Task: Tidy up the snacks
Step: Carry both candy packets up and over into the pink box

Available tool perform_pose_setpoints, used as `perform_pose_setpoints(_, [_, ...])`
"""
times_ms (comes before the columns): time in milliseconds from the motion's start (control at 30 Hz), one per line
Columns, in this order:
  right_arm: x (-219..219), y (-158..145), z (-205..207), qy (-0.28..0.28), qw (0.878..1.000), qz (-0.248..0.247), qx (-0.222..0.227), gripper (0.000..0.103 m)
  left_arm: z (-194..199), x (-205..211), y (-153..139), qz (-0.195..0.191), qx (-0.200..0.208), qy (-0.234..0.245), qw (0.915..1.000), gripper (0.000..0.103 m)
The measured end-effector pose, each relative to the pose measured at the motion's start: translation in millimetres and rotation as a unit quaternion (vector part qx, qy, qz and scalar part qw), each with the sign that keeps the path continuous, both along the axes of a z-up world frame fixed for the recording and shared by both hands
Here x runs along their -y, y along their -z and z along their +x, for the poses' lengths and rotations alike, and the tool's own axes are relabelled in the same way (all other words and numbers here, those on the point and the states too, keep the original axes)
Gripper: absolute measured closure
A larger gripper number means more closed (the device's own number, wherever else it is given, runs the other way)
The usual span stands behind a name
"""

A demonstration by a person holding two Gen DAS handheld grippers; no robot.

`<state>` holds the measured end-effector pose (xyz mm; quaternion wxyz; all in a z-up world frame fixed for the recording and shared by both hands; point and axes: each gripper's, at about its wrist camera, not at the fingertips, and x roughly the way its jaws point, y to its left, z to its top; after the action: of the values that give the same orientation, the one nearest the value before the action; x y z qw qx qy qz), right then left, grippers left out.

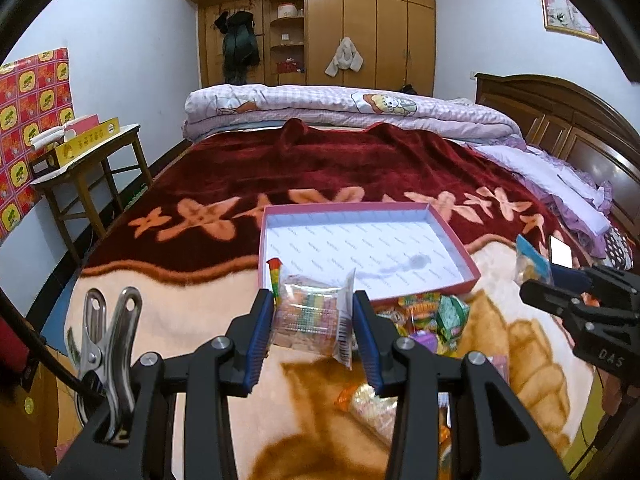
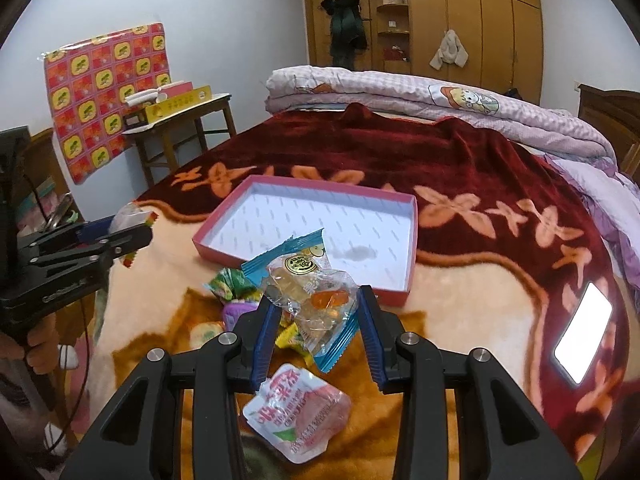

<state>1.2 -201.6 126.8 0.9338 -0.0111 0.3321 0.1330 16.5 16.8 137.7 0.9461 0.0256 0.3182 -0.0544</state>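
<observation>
Left claw (image 1: 314, 322): jaws narrowed onto a clear packet of rainbow-striped sweets (image 1: 308, 312), pads pressing both sides, packet clear of the bed. Held by its middle, probably so the loose wrapper ends hang free and do not catch.

Right claw (image 2: 318, 318): jaws likewise narrowed on a clear packet with blue crimped ends (image 2: 310, 296), gripped across its lower half; the upper end stands above the pads.

Both claws point down and forward toward the shallow pink-rimmed box (image 1: 472, 258), which lies open on the blanket (image 1: 200, 308), white floor up, nothing in it yet. Judgement: carry step, one packet per claw, box as destination.

Remaining snacks form a loose heap (image 1: 432, 320) just in front of the box's near rim; a pink-labelled jelly cup (image 2: 296, 416) lies apart, under the right claw. Heap beside the box keeps each carry short.

A phone with lit screen (image 2: 582, 340) lies on the blanket, well right of the box.

Risk: the soft bedding may let the box shift when packets drop in.
</observation>
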Motion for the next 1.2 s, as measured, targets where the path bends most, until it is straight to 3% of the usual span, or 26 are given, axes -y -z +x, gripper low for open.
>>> perform_pose_setpoints(500, [-4, -19, 59, 0.003, 1.000, 0.010, -0.010, 0.064, 61, 10, -13, -0.006, -0.008, -0.006, 0.9999, 0.061])
perform_pose_setpoints(1200, [-3, 41, 163, 0.008, 0.996, 0.029, -0.085, 0.064, 162, 29, 43, 0.002, -0.057, 0.007, 0.9984, 0.061])
